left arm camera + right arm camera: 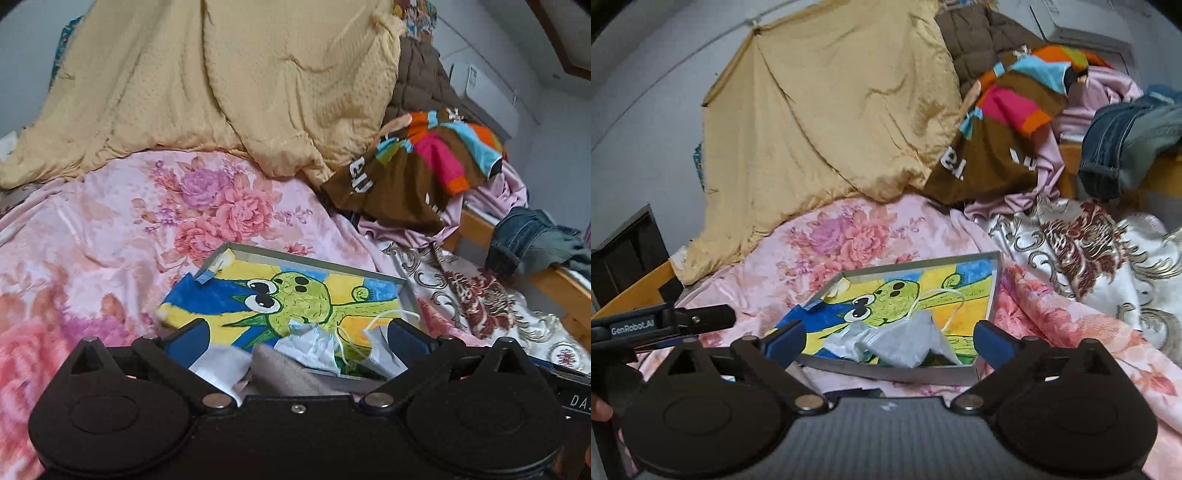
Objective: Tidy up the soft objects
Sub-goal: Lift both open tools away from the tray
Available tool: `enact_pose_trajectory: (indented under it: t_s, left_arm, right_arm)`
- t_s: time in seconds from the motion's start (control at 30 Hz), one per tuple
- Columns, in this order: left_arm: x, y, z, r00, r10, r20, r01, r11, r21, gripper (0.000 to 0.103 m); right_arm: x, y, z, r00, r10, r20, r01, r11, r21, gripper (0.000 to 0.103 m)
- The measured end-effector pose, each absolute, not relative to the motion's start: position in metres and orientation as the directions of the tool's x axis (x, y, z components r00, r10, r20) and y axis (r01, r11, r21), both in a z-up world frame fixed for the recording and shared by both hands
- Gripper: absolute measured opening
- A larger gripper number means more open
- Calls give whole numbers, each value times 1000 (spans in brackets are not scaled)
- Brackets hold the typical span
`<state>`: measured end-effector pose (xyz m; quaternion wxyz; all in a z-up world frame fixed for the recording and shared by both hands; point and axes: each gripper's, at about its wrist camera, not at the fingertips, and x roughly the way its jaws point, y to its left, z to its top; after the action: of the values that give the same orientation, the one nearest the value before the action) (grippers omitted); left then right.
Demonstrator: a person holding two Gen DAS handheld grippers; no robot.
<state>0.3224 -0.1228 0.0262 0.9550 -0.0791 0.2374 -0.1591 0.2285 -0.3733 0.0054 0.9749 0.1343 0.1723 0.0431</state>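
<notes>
A shallow grey box (314, 260) (923, 263) with a green cartoon drawing on its floor lies on the pink floral bedspread (92, 229) (857, 236). Crumpled white face masks with ear loops (314, 345) (897, 341) lie in the box's near end. My left gripper (295, 343) is open, its blue-padded fingers wide apart on either side of the masks. My right gripper (888, 341) is open too, straddling a mask just above the box's near wall. Neither holds anything.
A yellow quilt (207, 81) (831, 110) is heaped at the back. A brown multicoloured garment (424, 166) (1008, 122), jeans (528, 236) (1126, 140) and a white-and-maroon patterned cloth (480, 295) (1082, 240) lie to the right. The left gripper's body (665, 325) shows at left.
</notes>
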Motion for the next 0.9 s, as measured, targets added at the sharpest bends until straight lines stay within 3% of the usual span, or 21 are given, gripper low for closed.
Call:
enact_pose_trajectory:
  t_s: [0.37,0.9]
  left_arm:
    - [230,-83,31,866,-339,-367,270,936,-226,102]
    - [148,-61,6,805,-444,-394,388,896,-216,102]
  right_arm:
    - [137,-343,15,969,116,-219,-66,972,225,103]
    - [50,-320,-13,936,40,-349,75,948,308,103]
